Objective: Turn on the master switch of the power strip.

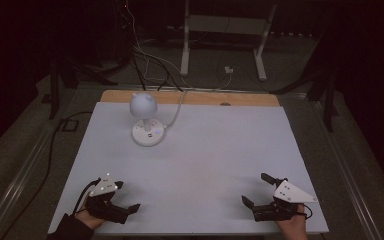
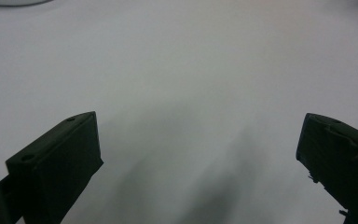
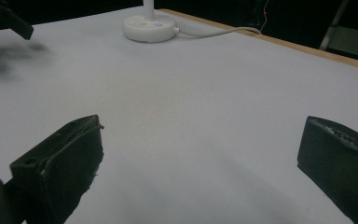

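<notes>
A small white desk lamp (image 1: 143, 106) with a round head stands on a round base (image 1: 148, 133) at the far left of the white table (image 1: 210, 150). Its base (image 3: 150, 27) and white cable (image 3: 214, 32) show in the right gripper view. My left gripper (image 1: 127, 196) rests near the front left corner, jaws wide apart and holding nothing (image 2: 198, 126). My right gripper (image 1: 255, 188) sits near the front right corner, also open and holding nothing (image 3: 200, 126). Both are far from the lamp. The edge of the lamp base (image 2: 9, 1) shows at the top of the left gripper view.
A wooden strip (image 1: 205, 97) runs along the table's far edge. Behind it, cables (image 1: 150, 60) lie on the dark floor by a white metal frame (image 1: 225, 30). The room is dim. The other gripper (image 3: 9, 21) shows far off in the right gripper view.
</notes>
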Motion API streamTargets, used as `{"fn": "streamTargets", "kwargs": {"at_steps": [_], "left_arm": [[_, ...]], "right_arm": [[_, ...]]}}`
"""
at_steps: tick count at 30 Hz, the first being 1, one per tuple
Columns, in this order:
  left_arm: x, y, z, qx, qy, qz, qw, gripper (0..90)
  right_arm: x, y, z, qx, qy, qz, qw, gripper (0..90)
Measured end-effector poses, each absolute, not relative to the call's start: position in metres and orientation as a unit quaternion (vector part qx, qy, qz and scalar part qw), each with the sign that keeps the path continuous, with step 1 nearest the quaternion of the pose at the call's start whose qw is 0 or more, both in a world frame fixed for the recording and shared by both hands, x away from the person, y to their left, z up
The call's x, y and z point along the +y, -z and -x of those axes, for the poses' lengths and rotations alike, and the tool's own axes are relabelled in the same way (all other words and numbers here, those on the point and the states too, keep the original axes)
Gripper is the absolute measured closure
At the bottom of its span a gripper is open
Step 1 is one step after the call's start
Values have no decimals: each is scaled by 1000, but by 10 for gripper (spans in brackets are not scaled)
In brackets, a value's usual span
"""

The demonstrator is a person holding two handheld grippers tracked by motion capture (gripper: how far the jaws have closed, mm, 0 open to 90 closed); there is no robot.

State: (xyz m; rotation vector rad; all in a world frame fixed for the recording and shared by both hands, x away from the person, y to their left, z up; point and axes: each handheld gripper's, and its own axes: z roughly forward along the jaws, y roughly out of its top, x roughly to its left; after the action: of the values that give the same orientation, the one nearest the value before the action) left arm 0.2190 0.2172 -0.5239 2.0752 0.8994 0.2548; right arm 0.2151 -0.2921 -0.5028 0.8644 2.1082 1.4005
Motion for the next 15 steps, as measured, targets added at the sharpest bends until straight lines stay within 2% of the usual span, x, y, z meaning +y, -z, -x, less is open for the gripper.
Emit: {"fn": "streamTargets", "kwargs": {"at_steps": [15], "left_arm": [[218,529,-220,361,-109,-827,416,3]], "right_arm": [[-289,504,-216,772,-506,-310,227,0]]}}
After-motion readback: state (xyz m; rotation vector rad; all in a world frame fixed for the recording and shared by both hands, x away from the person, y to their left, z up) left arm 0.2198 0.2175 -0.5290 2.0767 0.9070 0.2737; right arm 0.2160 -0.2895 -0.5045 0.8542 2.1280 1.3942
